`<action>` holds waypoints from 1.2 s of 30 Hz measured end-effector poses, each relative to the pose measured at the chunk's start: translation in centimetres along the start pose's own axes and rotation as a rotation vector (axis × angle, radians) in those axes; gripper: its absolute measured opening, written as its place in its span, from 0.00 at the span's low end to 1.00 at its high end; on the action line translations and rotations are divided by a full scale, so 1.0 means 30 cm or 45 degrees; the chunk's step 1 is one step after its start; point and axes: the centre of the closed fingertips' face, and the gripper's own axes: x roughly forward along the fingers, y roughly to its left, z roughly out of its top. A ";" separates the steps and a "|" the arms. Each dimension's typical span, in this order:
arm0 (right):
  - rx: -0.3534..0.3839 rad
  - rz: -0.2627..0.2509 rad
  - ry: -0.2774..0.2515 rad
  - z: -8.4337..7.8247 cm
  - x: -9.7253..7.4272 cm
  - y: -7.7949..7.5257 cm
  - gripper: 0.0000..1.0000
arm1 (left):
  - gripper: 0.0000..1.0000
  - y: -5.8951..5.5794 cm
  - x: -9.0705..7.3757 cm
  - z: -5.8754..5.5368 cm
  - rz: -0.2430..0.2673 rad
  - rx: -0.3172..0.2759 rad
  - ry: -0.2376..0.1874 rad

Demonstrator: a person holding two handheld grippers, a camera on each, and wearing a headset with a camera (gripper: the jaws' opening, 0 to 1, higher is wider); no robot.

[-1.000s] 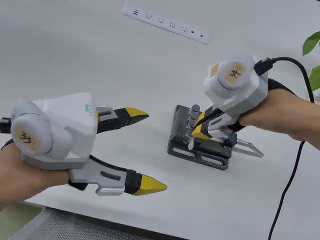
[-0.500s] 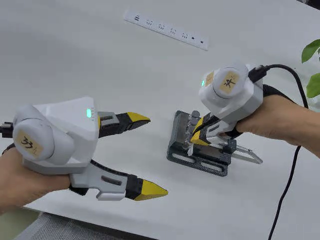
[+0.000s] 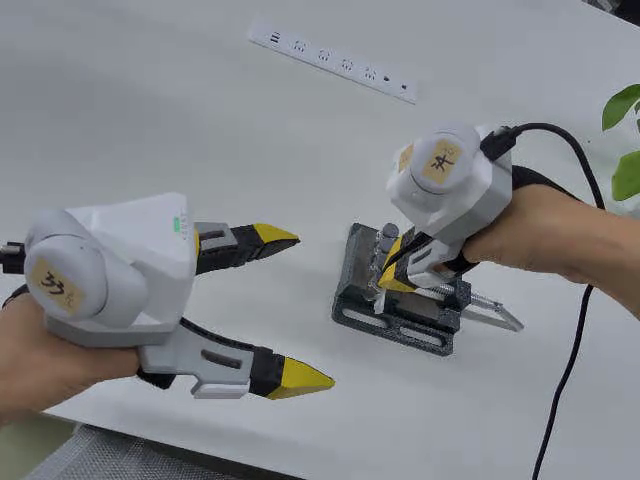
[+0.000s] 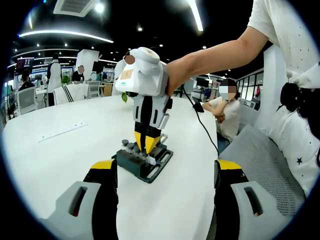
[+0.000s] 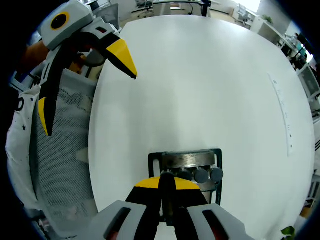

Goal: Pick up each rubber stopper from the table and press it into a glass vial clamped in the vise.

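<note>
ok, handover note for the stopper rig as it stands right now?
Left gripper: open, empty, hovering over the table, apart from the vise.
Right gripper: jaws shut, tips down on the row of vials clamped in the vise. Whether a stopper sits under the tips is hidden.
Done: grey stoppers sit in the vials beside the right gripper's tips.
Left: probably finish the press at the tips, then check the covered part of the row for any open vial.
</note>
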 end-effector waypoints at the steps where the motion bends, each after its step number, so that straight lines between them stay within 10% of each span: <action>1: -0.011 -0.002 0.008 0.001 0.000 0.002 0.03 | 0.78 0.000 0.000 0.001 0.000 0.001 -0.001; 36: -0.036 -0.091 0.007 0.001 0.003 0.000 0.04 | 0.77 -0.010 -0.021 0.040 0.023 0.037 0.002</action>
